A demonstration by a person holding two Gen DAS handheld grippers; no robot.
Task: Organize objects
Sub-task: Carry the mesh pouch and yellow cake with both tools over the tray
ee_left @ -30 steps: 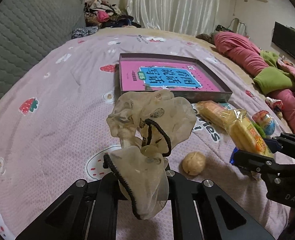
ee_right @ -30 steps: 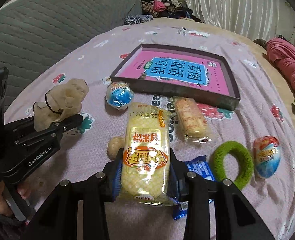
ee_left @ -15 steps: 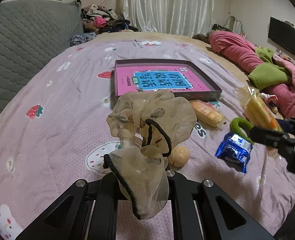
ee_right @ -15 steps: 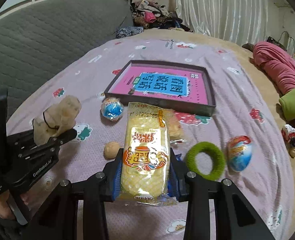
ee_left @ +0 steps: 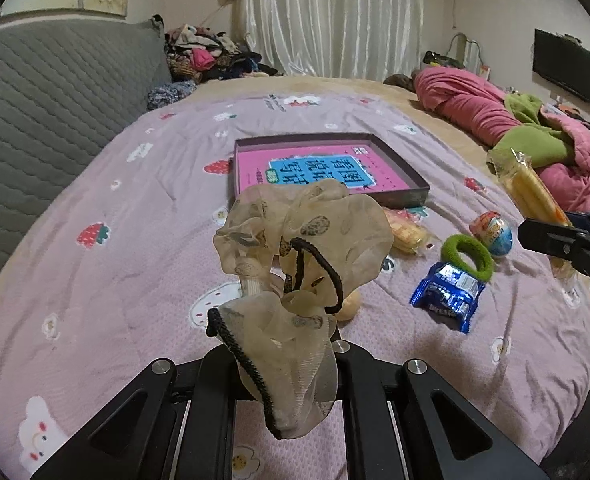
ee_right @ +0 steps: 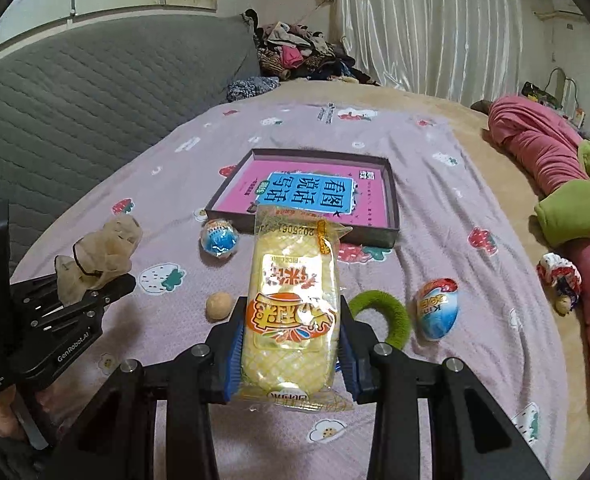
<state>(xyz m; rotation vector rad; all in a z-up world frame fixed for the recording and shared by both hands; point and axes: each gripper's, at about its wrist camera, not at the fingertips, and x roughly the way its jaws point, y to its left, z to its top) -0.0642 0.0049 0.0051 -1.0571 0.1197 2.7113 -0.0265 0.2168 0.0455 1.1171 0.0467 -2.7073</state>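
Your right gripper point(ee_right: 291, 354) pinched the rice cracker pack point(ee_right: 293, 304), long axis pointing ahead toward the box point(ee_right: 375, 236); your left gripper point(ee_left: 273, 354), angled down, clamped the beige scrunchie point(ee_left: 295, 264).

Dim, even indoor light, soft shadows on the bedspread point(ee_left: 143, 280); sharp centre, strong fisheye bending, black vignette at corners

At centre bottom, the right tool point(ee_right: 291, 344) clamps a yellow rice-cracker packet point(ee_right: 293, 300). At left, the left tool point(ee_right: 107, 288) grips a beige scrunchie point(ee_right: 99, 258). On the bed point(ee_right: 435, 184) above lies a tray point(ee_right: 391, 200) holding a pink book point(ee_right: 291, 176).
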